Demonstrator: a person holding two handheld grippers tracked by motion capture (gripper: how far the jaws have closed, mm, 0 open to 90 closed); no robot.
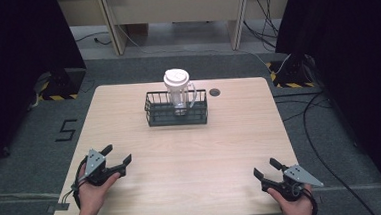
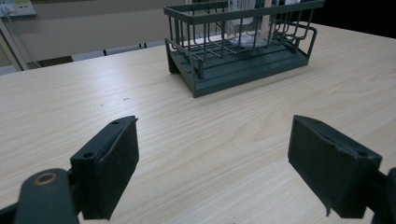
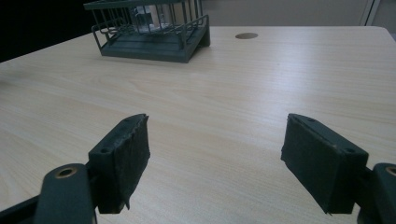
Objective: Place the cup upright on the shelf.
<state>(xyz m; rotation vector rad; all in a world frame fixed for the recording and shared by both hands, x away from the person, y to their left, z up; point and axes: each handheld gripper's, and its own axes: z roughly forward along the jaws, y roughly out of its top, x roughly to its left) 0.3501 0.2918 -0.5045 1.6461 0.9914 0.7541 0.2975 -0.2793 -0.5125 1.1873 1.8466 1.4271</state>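
A dark wire basket [image 1: 176, 109] stands at the far middle of the wooden table [image 1: 181, 153]. Inside it a clear plastic jug with a white lid [image 1: 178, 89] stands upright. The same basket [image 2: 240, 39] appears far ahead in the left gripper view, and the basket [image 3: 150, 29] sits at the top left of the right gripper view. My left gripper [image 1: 117, 157] rests near the front left of the table, open and empty. My right gripper [image 1: 266, 167] sits near the front right edge, also open with nothing between its jaws.
A round cable hole [image 1: 214, 92] lies in the tabletop right of the basket. Cables [image 1: 315, 130] trail over the grey floor at the right. A desk frame [image 1: 172, 13] stands beyond the table.
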